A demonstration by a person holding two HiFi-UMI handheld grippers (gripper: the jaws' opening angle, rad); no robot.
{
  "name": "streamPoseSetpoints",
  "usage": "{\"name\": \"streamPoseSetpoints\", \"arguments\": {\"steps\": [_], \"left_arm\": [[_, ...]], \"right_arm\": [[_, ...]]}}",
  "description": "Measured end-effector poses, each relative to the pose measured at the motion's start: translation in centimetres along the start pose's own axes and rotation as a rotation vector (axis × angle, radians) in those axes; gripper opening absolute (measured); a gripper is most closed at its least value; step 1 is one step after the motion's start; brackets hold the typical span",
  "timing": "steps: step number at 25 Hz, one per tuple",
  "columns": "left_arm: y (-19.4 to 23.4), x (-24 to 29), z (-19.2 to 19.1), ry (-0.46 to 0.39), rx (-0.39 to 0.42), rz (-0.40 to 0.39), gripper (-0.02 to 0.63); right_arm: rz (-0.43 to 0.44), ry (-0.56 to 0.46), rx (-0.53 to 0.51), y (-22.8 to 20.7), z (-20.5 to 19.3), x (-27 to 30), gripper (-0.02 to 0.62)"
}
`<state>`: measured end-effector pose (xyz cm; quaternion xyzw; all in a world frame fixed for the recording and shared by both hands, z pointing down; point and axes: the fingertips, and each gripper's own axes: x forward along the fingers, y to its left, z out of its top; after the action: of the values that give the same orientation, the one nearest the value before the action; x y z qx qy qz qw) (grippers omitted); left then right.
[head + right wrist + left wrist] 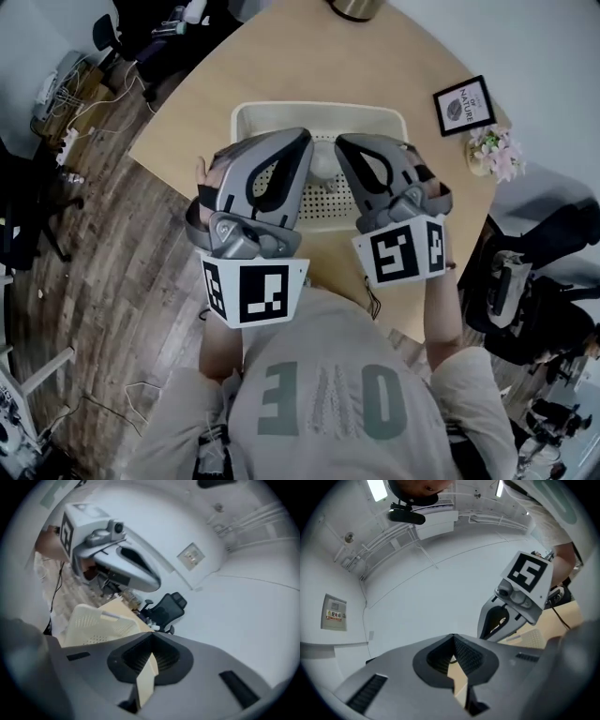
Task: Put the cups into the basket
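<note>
A cream perforated basket (319,114) stands in the middle of the wooden table (281,56). Both grippers hang over it and hide most of its inside. My left gripper (291,150) is raised over the basket's left half, and my right gripper (354,150) over its right half, tips close together. Between them a pale rounded thing (324,165), perhaps a cup, shows inside the basket; no other cup is visible. In the left gripper view the left gripper (454,667) is shut on nothing and points up at the ceiling. In the right gripper view the right gripper (149,665) is also shut on nothing, with the basket (93,625) below left.
A framed sign (464,103) and a small pot of flowers (494,152) stand at the table's right edge. A round metal object (356,7) sits at the far edge. Office chairs (525,291) stand right of the table on the wood floor (103,262).
</note>
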<state>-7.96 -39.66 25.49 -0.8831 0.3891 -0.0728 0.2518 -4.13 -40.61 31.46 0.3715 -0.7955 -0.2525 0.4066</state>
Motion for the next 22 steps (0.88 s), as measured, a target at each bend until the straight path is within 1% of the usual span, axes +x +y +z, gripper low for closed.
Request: {"name": "streamPoseSetpoints", "arguments": {"steps": [2,5,8,10,11,12,17,22], "left_arm": [[0.0,-0.1,1.1,-0.017,0.033,-0.011,0.008],[-0.2,0.0,2.5,-0.030,0.084,-0.024,0.006],[-0.9,0.6,3.4,-0.027,0.145,-0.046,0.006],[-1.6,1.0,3.8,-0.028,0.161,-0.063,0.006],[-1.9,1.1,4.0,-0.031,0.164,-0.072,0.008],[-2.2,1.2,4.2,-0.033,0.169,-0.080,0.006],[-3.3,1.7,5.0,-0.037,0.196,-0.098,0.006],[-3.9,1.8,5.3,-0.030,0.211,-0.108,0.008]], "right_arm": [[-0.080,-0.020,0.092,-1.4,0.1,-1.6,-0.002],[-0.173,-0.058,0.209,-2.3,-0.3,-3.6,-0.002],[-0.269,-0.152,0.398,-2.8,-0.8,-5.7,-0.002],[-0.347,-0.226,0.551,-3.1,-1.1,-7.2,-0.002],[-0.375,-0.254,0.610,-3.1,-1.2,-7.8,-0.002],[-0.390,-0.270,0.643,-3.1,-1.4,-8.3,-0.002],[-0.417,-0.294,0.690,-2.6,-2.0,-9.7,-0.002],[-0.415,-0.291,0.674,-2.4,-1.8,-10.6,-0.002]]}}
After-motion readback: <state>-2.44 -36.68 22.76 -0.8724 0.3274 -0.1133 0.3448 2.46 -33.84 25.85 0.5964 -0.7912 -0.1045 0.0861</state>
